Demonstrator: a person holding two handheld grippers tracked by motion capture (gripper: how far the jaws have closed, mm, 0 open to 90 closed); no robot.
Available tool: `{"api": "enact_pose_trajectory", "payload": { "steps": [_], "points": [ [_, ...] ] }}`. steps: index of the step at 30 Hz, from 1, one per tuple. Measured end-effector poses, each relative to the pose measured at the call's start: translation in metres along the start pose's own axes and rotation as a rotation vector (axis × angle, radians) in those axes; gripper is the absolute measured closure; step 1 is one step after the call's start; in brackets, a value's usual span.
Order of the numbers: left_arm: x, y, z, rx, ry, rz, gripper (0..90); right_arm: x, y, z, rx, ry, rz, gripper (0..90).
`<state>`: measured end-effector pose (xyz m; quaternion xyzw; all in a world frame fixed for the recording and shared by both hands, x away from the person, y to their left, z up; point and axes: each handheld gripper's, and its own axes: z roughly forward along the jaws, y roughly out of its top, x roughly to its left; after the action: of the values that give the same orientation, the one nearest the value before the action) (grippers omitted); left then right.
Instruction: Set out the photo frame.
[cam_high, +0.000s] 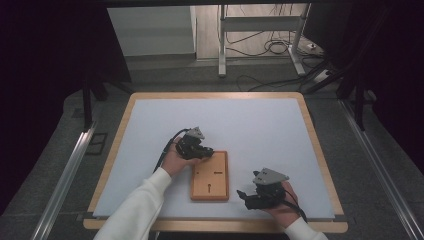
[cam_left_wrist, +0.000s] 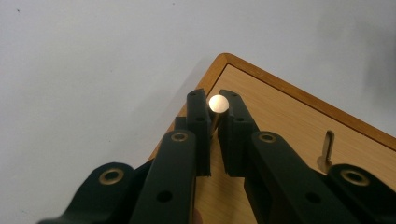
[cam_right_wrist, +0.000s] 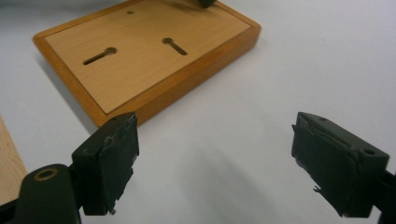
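A flat wooden board (cam_high: 210, 176) with two keyhole slots (cam_right_wrist: 99, 55) lies on the white mat. My left gripper (cam_high: 206, 152) reaches over the board's far left corner. In the left gripper view its jaws (cam_left_wrist: 215, 109) are shut on a thin peg with a pale round end (cam_left_wrist: 217, 103), held just above the corner of the board (cam_left_wrist: 289, 126). My right gripper (cam_high: 246, 199) rests low on the mat to the right of the board's near edge. Its jaws (cam_right_wrist: 219, 172) stand wide open with only bare mat between them, and the board (cam_right_wrist: 140, 70) lies beyond them.
The white mat (cam_high: 250, 125) covers most of a wood-edged table (cam_high: 320, 150). A metal frame and loose cables (cam_high: 270, 47) are on the floor beyond the table's far edge. Aluminium rails (cam_high: 65, 175) run along both sides.
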<state>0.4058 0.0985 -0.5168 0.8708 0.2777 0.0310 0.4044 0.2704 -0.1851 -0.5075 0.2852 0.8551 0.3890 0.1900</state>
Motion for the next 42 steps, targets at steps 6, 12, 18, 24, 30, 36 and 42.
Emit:
{"api": "enact_pose_trajectory", "payload": {
  "steps": [6, 12, 18, 24, 30, 36, 42],
  "points": [
    [0.005, 0.002, 0.0, 0.013, -0.034, -0.029, 82.4, 0.013, 0.007, 0.004, 0.007, -0.004, -0.074, 13.4],
    [0.009, 0.003, 0.0, 0.022, -0.058, -0.06, 82.0, 0.027, 0.013, 0.015, 0.021, 0.005, -0.118, 11.8],
    [0.014, 0.005, 0.001, 0.034, -0.088, -0.086, 81.7, 0.038, 0.02, 0.026, 0.036, -0.007, -0.16, 9.8],
    [0.016, 0.007, 0.001, 0.049, -0.098, -0.096, 81.9, 0.049, 0.024, 0.036, 0.04, -0.01, -0.202, 9.6],
    [0.017, 0.008, 0.001, 0.052, -0.104, -0.106, 81.9, 0.061, 0.026, 0.046, 0.058, -0.02, -0.26, 9.3],
    [0.019, 0.009, 0.001, 0.06, -0.112, -0.112, 81.9, 0.067, 0.026, 0.053, 0.075, -0.05, -0.293, 8.1],
    [0.02, 0.009, 0.001, 0.06, -0.121, -0.126, 81.8, 0.072, 0.028, 0.057, 0.075, -0.102, -0.342, 9.6]
  ]
}}
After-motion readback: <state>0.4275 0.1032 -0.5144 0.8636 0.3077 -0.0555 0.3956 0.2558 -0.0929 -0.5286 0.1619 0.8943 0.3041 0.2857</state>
